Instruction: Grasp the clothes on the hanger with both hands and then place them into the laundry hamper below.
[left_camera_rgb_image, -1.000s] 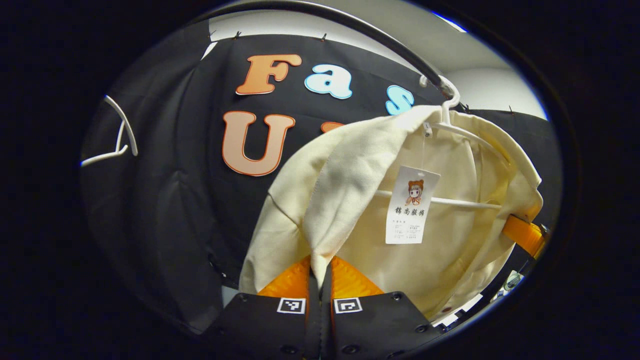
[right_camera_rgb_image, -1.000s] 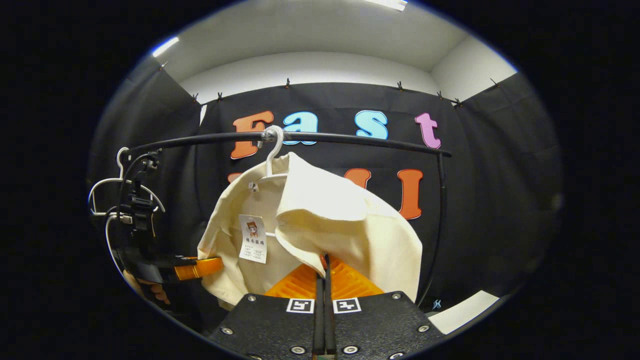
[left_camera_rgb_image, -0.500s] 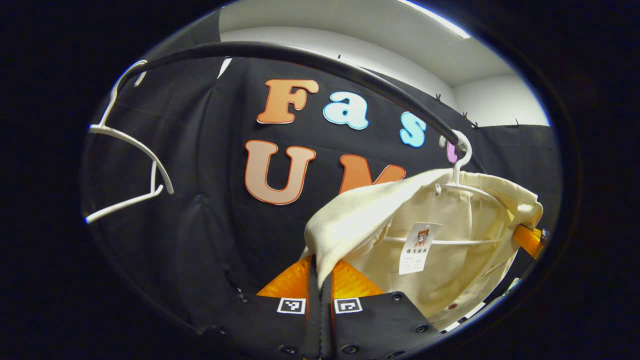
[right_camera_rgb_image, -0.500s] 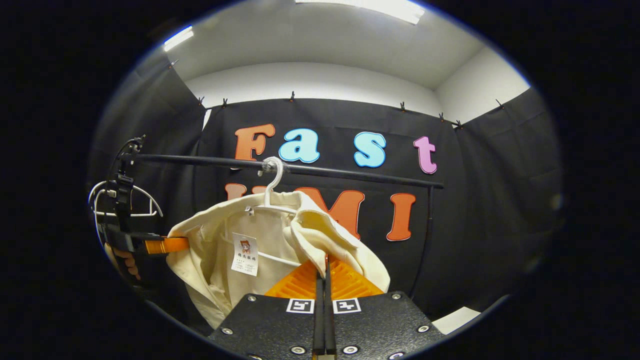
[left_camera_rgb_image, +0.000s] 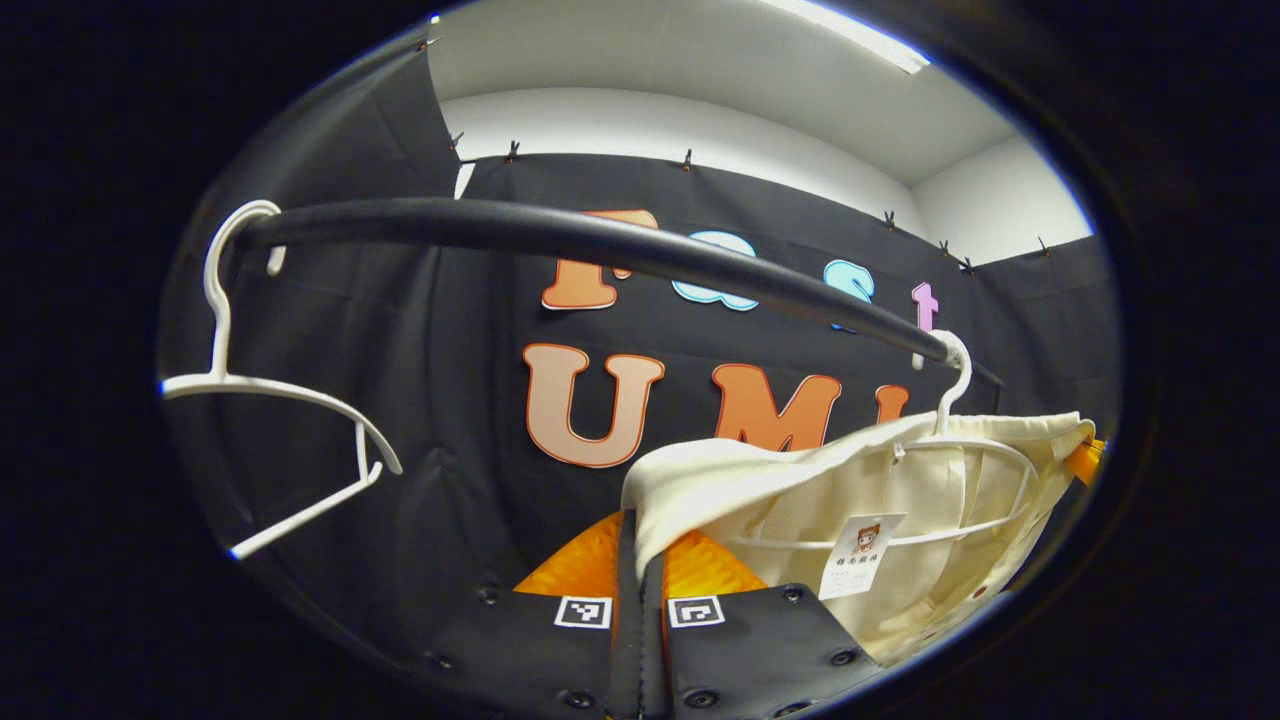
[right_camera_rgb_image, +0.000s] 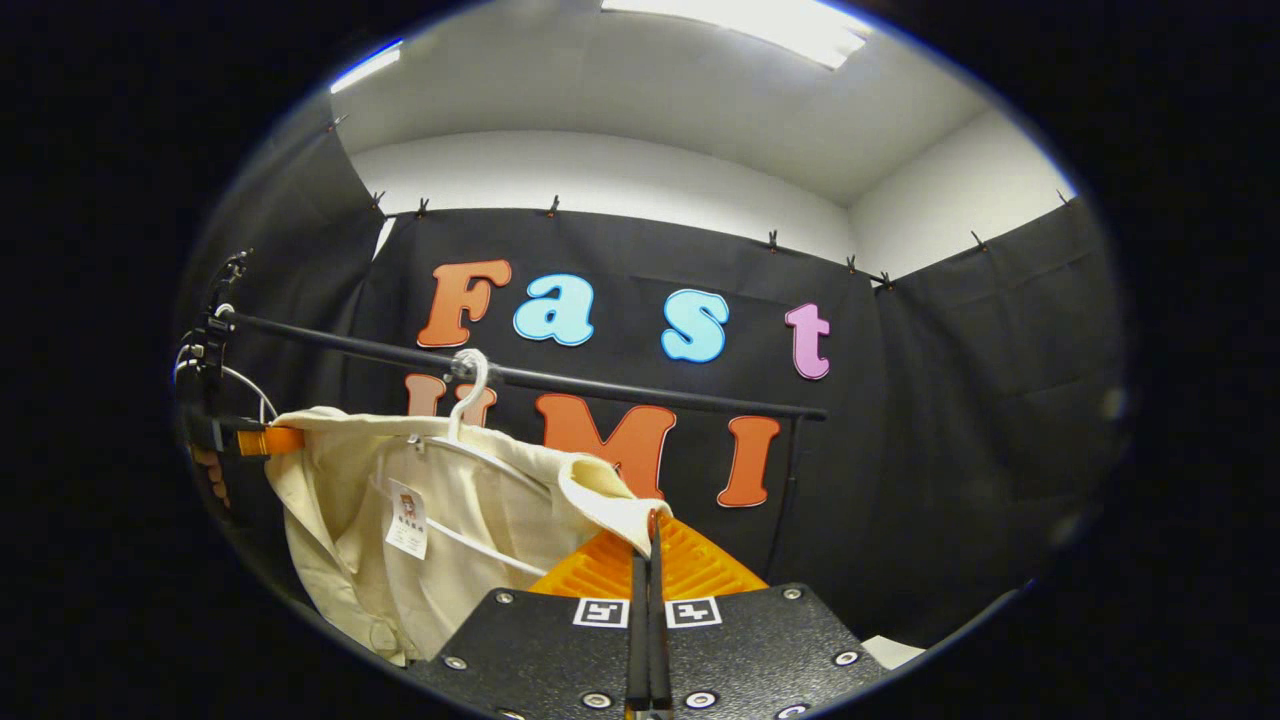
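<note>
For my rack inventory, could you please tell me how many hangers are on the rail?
2: an empty white hanger near the rail's left end, and another hanger inside the cream garment. More may be hidden.

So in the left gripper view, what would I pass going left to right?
Empty white hanger → left gripper pinching the cream garment → paper tag → hook of the white hanger carrying the garment → tip of the right gripper.

Black screwed gripper (right_camera_rgb_image: 648, 540) housing, 2 square markers
</note>
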